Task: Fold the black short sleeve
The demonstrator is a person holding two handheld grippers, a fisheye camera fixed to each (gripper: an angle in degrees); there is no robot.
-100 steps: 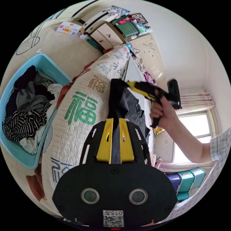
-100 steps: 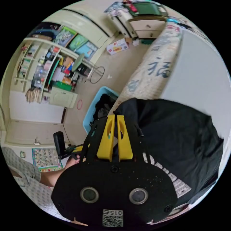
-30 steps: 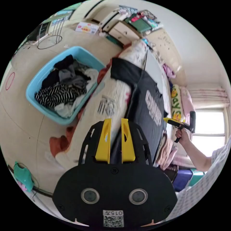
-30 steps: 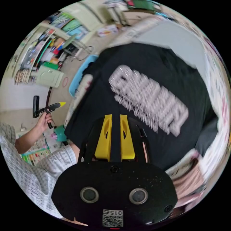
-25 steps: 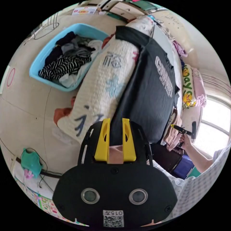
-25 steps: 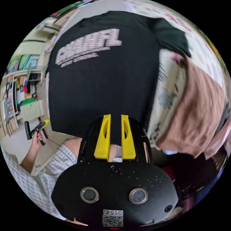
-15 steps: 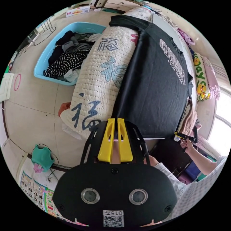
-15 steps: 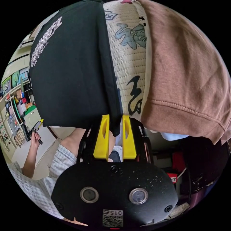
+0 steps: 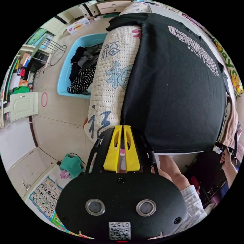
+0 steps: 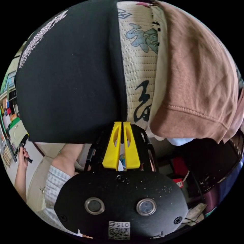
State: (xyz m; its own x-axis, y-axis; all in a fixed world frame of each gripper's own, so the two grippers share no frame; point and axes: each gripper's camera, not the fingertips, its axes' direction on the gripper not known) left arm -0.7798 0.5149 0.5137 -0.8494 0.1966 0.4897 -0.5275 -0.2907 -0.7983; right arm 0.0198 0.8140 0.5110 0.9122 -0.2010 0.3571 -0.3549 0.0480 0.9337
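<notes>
Two tools hang just off the bed's near edge, each with its yellow jaws pressed together on nothing: the left tool (image 9: 121,147) by one bottom corner of the black T-shirt (image 9: 175,86), the right tool (image 10: 121,146) by the other. That shirt lies spread flat, print side up, over the quilted bed cover (image 9: 111,76), its hem at the edge. It looks light, soft and limp, so I'd pinch it at a sleeve or shoulder seam. A blue laundry basket (image 9: 62,86) sits on the floor beside the bed.
</notes>
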